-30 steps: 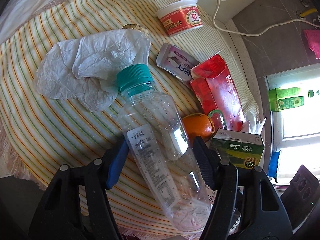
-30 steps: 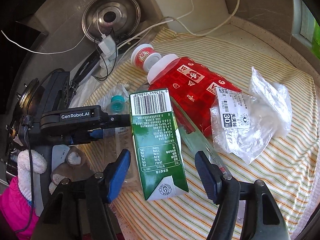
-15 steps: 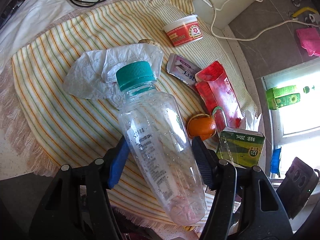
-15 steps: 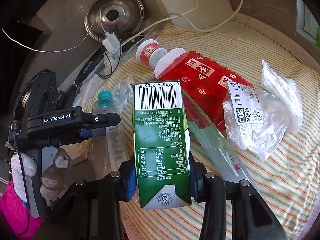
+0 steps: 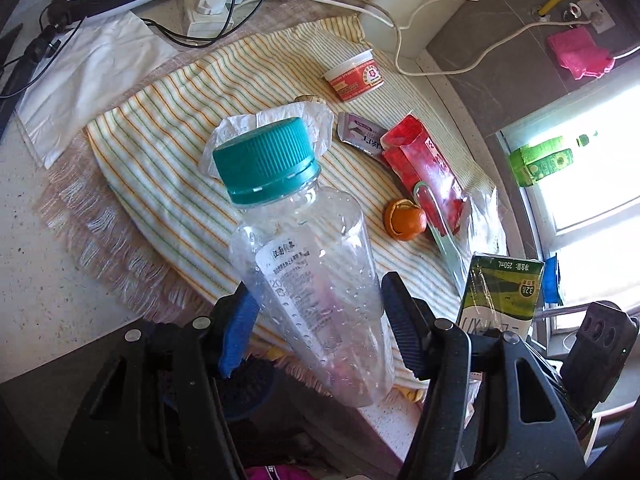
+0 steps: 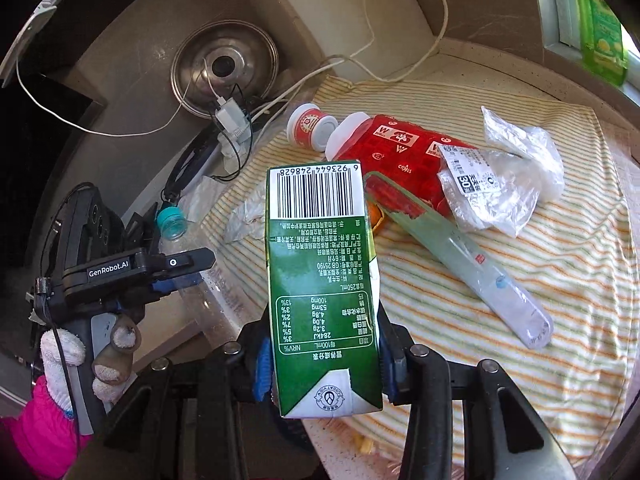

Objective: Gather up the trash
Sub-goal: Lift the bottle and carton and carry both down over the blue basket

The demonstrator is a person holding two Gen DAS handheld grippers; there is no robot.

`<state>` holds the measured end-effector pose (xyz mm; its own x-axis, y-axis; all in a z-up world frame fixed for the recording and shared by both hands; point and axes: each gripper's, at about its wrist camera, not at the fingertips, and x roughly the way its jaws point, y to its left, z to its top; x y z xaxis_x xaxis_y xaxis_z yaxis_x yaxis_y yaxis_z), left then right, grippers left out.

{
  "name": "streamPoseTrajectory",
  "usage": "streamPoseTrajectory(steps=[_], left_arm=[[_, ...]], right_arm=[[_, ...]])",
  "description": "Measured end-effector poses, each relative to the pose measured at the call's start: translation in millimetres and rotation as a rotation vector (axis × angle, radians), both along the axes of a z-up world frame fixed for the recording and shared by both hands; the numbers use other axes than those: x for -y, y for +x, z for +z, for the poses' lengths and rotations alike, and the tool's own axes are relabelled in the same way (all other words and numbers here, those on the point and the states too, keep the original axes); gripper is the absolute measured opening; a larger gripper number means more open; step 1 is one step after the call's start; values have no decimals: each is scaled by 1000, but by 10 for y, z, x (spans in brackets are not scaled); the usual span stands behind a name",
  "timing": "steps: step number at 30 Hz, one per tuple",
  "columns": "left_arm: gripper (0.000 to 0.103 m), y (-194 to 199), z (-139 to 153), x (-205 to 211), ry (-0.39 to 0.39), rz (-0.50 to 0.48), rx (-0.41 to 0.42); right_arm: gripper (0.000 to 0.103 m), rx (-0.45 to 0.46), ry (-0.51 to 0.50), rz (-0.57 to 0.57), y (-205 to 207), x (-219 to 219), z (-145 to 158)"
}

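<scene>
The right gripper (image 6: pixel 324 364) is clamped on a green milk carton (image 6: pixel 320 280) whose side reads "250mL" upside down above a nutrition table, with barcode 6923644248628 on its far end; its jaws have just been closing onto the carton. The carton's long axis runs straight away from the gripper, barcode end far, raised over the near edge of the cloth. The left gripper (image 5: pixel 316 320) pinches a clear plastic bottle (image 5: pixel 312 272) near its base, jaws about half spread; the teal cap (image 5: pixel 266 160) points up and away, and the bottle is lifted clear of the cloth. Its label print is too small to read. "GenRobot.AI" is printed on the left gripper's body, held by a hand in a white knit glove (image 6: pixel 60 364) with a pink sleeve. On the striped cloth (image 6: pixel 540 320) lie a red "W" snack bag (image 6: pixel 400 148), a small red-labelled cup (image 5: pixel 354 76), an orange peel (image 5: pixel 404 220), a crumpled clear bag (image 6: pixel 508 184) with a "30" sticker, and a long clear wrapper (image 6: pixel 480 272). The cloth covers a speckled pale counter (image 5: pixel 36 264) beside a bright window (image 5: pixel 592 200); cables (image 5: pixel 432 4) trail along the far side.
</scene>
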<state>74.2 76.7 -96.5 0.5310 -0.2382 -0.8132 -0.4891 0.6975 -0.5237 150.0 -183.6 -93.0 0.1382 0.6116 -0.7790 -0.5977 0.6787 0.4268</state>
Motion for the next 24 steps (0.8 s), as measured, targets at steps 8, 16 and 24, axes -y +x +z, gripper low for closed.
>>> streamPoseTrajectory(steps=[8,16,24], left_arm=[[62,-399,43,44,38,-58,13],[61,-763,-30,79,59,-109,10],[61,-1019,-253,183,105,-176,-29]], right_arm=[[43,-16,8,-15,-514,51,18],[43,-36,-4,-8,-982,-7,-85],[43,-80,-43,0,-1355,-93,-386]])
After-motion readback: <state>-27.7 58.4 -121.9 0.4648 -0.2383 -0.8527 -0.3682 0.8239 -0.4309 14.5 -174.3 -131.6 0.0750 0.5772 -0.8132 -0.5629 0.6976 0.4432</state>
